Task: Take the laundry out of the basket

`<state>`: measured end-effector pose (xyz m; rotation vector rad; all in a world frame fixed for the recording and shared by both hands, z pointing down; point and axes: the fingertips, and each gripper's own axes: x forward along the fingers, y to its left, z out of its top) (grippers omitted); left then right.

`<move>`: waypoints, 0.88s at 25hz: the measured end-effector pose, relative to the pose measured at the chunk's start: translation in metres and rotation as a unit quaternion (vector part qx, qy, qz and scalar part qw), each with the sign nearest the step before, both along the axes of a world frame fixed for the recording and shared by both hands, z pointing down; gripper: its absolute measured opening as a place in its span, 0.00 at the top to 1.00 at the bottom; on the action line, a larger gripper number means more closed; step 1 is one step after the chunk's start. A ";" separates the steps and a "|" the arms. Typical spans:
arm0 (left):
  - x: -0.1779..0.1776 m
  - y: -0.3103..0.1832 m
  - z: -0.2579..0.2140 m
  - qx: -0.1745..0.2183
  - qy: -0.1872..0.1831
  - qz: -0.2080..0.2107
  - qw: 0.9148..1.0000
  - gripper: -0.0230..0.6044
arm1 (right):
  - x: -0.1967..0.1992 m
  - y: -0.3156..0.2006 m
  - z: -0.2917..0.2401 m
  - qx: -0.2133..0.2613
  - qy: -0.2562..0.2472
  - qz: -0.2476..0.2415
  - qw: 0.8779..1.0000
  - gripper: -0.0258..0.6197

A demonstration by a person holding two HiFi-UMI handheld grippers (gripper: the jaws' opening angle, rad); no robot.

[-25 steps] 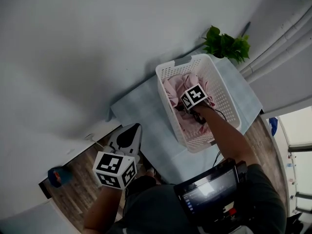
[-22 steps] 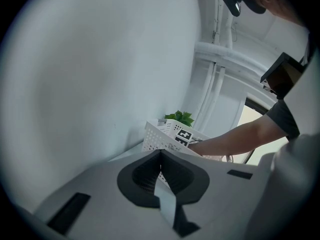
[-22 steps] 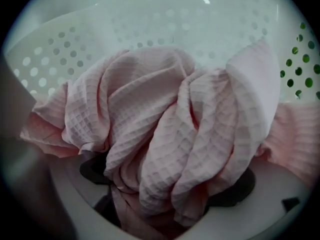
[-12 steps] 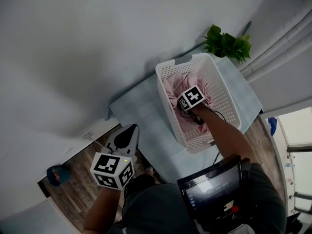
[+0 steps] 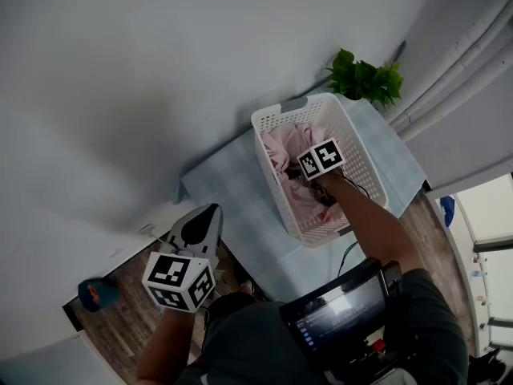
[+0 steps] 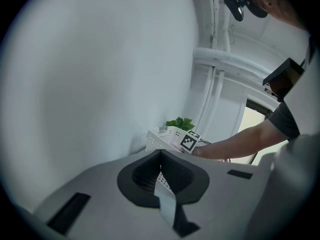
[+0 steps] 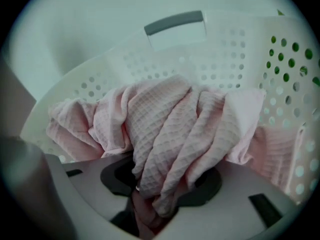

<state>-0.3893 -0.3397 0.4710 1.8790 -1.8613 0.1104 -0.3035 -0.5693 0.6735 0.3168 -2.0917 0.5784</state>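
Observation:
A white perforated laundry basket (image 5: 367, 165) stands on the table, holding pink waffle-weave laundry (image 5: 282, 144). My right gripper (image 5: 307, 172) reaches down into it. Its jaws have just been closing, and in the right gripper view they (image 7: 154, 186) pinch a bunched fold of the pink cloth (image 7: 170, 129), which drapes over them in front of the basket wall (image 7: 200, 59). My left gripper (image 5: 208, 213) hovers off the table's near-left side, shut and holding nothing. In its own view the gripper (image 6: 160, 153) points toward the basket (image 6: 167, 134).
A pale blue cloth covers the table (image 5: 232, 184). A green plant (image 5: 365, 79) stands behind the basket by the wall, and pipes (image 5: 457, 79) run at the right. A screen (image 5: 337, 311) sits at the person's chest. A small blue object (image 5: 92, 293) lies on the wooden floor.
The right gripper has risen a little inside the basket with the pink cloth bunched under it. The left gripper has crept slightly up and left.

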 end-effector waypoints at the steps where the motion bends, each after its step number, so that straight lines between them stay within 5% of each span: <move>1: 0.001 0.001 -0.002 0.002 -0.001 -0.001 1.000 0.95 | 0.000 -0.001 -0.009 0.000 -0.014 0.005 1.000 0.62; 11: 0.027 0.010 -0.028 0.019 -0.014 0.005 1.000 0.95 | 0.010 -0.010 -0.100 0.021 -0.146 0.052 0.988 0.63; 22: 0.051 0.024 -0.048 0.036 -0.031 0.008 0.999 0.95 | 0.029 -0.005 -0.214 0.079 -0.267 0.064 0.958 0.63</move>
